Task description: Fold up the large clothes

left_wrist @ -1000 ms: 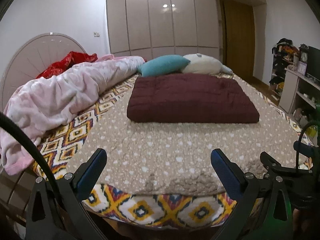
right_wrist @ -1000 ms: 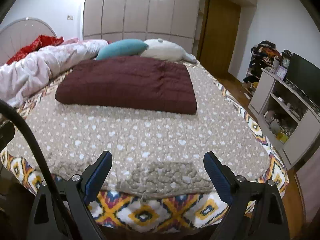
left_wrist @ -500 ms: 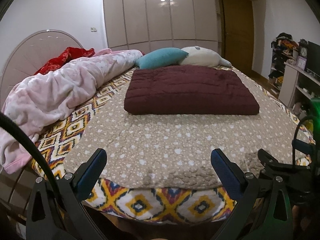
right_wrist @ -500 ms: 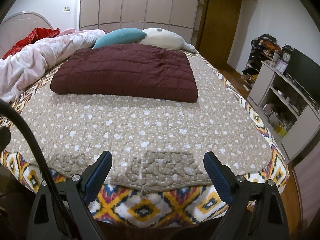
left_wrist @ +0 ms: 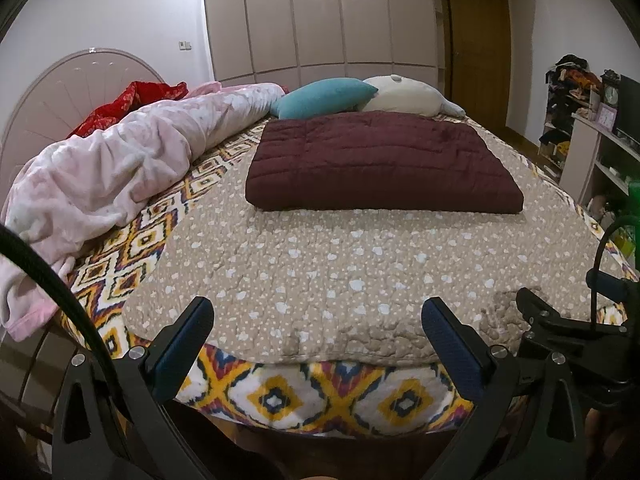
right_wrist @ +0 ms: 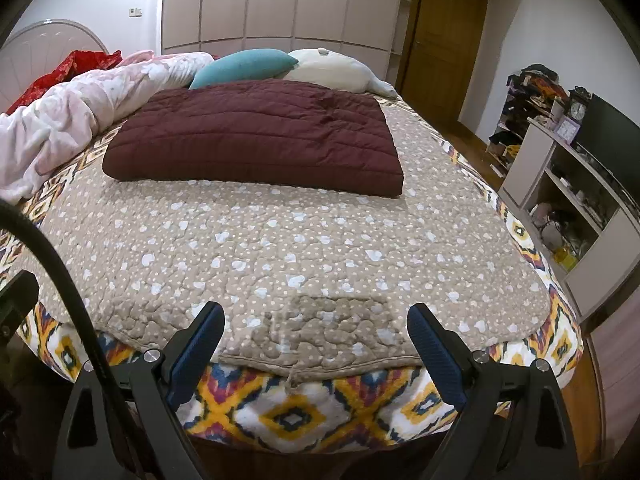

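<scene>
Here, a dark maroon quilted garment (left_wrist: 380, 164), folded into a thick rectangle, lies flat on the far half of the bed, on a beige quilted bedspread dotted with white hearts (left_wrist: 340, 272). We see it well apart from both tools, with a broad stretch of bedspread between. Just behind it rest a teal cushion (left_wrist: 324, 96) and a cream plush pillow (left_wrist: 404, 94), side by side against the garment's far edge. To its left a rumpled pale pink blanket (left_wrist: 120, 164) runs along the bed's side, with a red patterned cloth (left_wrist: 132, 100) bunched beyond it near a rounded pale headboard (left_wrist: 60, 92). Under the bedspread, a white sheet with orange, yellow and blue diamond motifs (left_wrist: 280, 396) hangs over the near edge.

We hold the left gripper (left_wrist: 318, 344) at the foot of the bed, its blue-padded fingers spread wide and holding nothing. The right gripper (right_wrist: 316, 344) hovers beside it at the same edge, likewise spread wide and empty, above a slightly darker patch of the bedspread. At far right stand a white shelf unit (right_wrist: 560, 184) with a dark screen (right_wrist: 608, 136), and a wooden door (right_wrist: 440, 40) beside pale wardrobe panels (right_wrist: 260, 0).
</scene>
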